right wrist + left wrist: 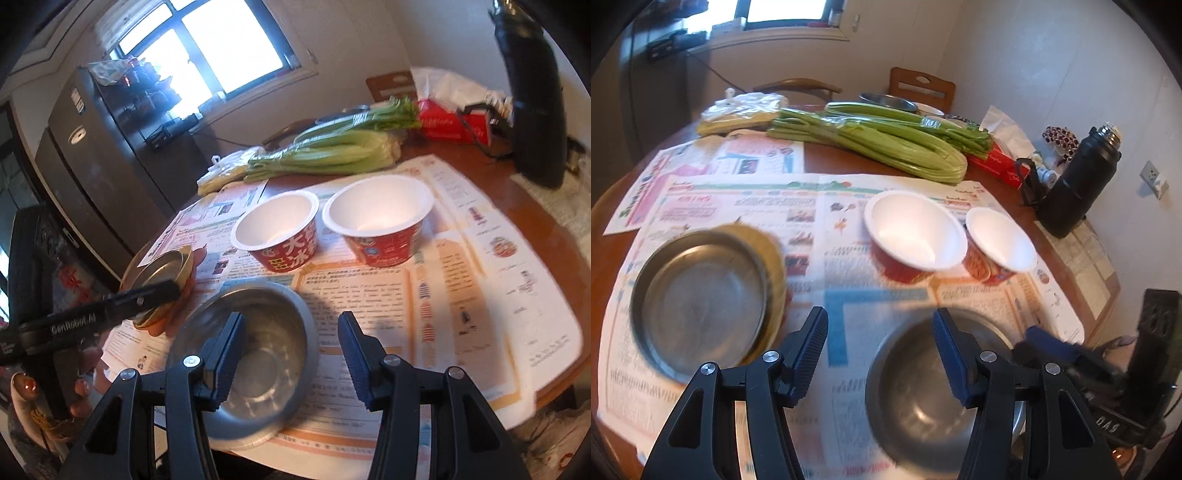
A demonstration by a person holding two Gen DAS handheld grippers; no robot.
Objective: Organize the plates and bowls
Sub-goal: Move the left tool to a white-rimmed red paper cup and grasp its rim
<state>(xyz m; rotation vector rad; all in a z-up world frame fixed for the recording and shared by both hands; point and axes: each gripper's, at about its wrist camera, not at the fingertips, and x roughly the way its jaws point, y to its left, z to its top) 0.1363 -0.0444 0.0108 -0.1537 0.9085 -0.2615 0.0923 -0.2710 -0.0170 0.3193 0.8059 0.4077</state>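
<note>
Steel bowl [255,347] sits near the front edge of the tabletop [849,162] on newspaper [746,206], with what looks like a pale plate rim under it in the right wrist view. Right claw [291,354] is spread and empty, left finger over the bowl's inside, right finger outside past the rim, so it brackets the wall without a clear touch. Left claw [881,354] is also spread and empty, hovering between the bowl [923,398] and the steel plate [701,302], which lies on a yellow plate [775,258] at the left. Two red paper bowls [916,236] stand side by side behind, rims about touching. Judgement: steel bowl is stiff, light, thin-walled and slick, so a pinch on the wall just below the rim, one finger in and one out, looks best; it may slide or ring if tipped. Steel plate is flat and low, hard to get under; take its raised lip. Paper bowls are very light and crushable, so a soft squeeze on the rim is wise. Newspaper may drag along. Celery [886,147], tissue box [1001,166] and black bottle [1075,184] lie well behind.
</note>
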